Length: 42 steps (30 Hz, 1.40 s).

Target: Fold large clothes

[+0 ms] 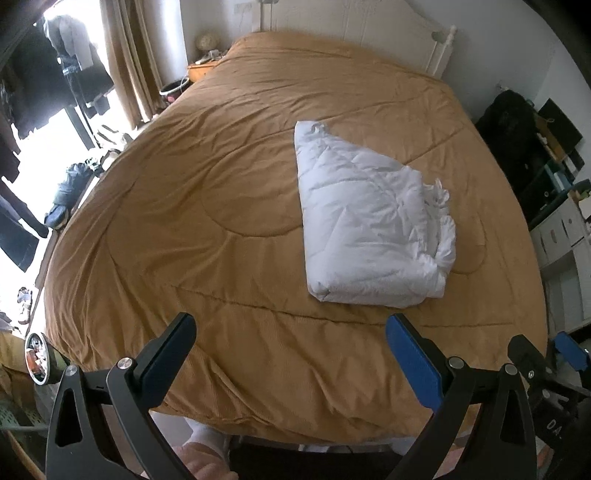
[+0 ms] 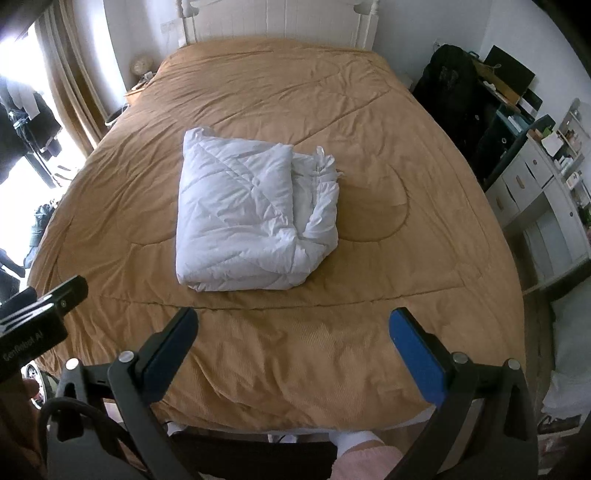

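Note:
A white quilted garment (image 1: 373,221) lies folded into a thick bundle on the tan bedspread (image 1: 207,206), right of the bed's middle. It also shows in the right wrist view (image 2: 255,214), with loose crumpled edges on its right side. My left gripper (image 1: 291,332) is open and empty, held above the bed's foot edge, well short of the bundle. My right gripper (image 2: 295,328) is open and empty too, above the foot edge and short of the bundle. Part of the right gripper (image 1: 569,350) shows at the left wrist view's right edge.
The white headboard (image 2: 273,22) is at the far end. A dark bag (image 2: 450,77) and white shelves with drawers (image 2: 546,192) stand right of the bed. Curtains (image 1: 129,55), hanging clothes and a nightstand (image 1: 199,70) are on the left. My legs are below the foot edge.

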### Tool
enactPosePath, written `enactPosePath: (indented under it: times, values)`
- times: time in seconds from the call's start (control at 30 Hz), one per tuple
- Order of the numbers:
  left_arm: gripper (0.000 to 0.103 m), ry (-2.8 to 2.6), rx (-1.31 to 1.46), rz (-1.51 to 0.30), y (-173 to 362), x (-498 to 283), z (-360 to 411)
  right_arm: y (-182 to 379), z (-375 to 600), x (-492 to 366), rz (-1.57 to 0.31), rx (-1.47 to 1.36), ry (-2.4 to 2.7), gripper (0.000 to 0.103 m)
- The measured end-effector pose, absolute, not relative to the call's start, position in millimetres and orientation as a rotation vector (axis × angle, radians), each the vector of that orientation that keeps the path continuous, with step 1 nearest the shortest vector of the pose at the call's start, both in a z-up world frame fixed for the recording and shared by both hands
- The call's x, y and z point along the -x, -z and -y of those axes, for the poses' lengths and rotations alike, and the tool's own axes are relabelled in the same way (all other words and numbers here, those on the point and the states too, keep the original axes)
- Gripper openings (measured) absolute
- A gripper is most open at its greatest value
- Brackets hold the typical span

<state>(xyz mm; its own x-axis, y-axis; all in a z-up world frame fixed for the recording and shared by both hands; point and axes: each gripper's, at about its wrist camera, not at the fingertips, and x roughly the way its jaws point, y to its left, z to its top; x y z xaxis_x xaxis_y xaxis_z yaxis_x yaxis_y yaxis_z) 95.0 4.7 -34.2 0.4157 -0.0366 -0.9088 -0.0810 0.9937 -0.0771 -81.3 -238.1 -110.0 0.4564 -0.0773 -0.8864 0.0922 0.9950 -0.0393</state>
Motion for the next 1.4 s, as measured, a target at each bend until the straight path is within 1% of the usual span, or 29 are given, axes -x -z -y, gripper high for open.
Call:
enactPosePath:
  times: [0.13,0.2,0.27,0.37,0.57,0.73,0.93,1.4]
  values:
    - [0.102,-0.015,0.124,-1.197,47,-93,-6,119,236,83,-1.133,0.005,0.115,0.103]
    - [0.102,-0.011,0.119,-1.275,64,-93,-7,133,232,81,-1.194,0.023,0.105,0.103]
    - [0.102,-0.001,0.15,-1.311,72,-92,-11,146,228,80,-1.245,0.04,0.098,0.103]
    - [0.102,-0.046,0.145,-1.251,63,-91,-14,147,226,82,-1.241,0.062,0.116,0.103]
    - [0.102,-0.078,0.141,-1.12,41,-88,-10,122,223,84,-1.149,0.028,0.089,0.103]
    - [0.102,-0.084,0.084,-1.066,31,-87,-4,121,225,78,-1.144,0.015,0.064,0.103]
    - [0.102,-0.095,0.057,-1.058,29,-88,-3,123,231,73,-1.158,-0.016,0.064,0.103]
    - [0.102,-0.106,0.098,-1.047,28,-90,-9,113,219,72,-1.087,0.042,0.069,0.103]
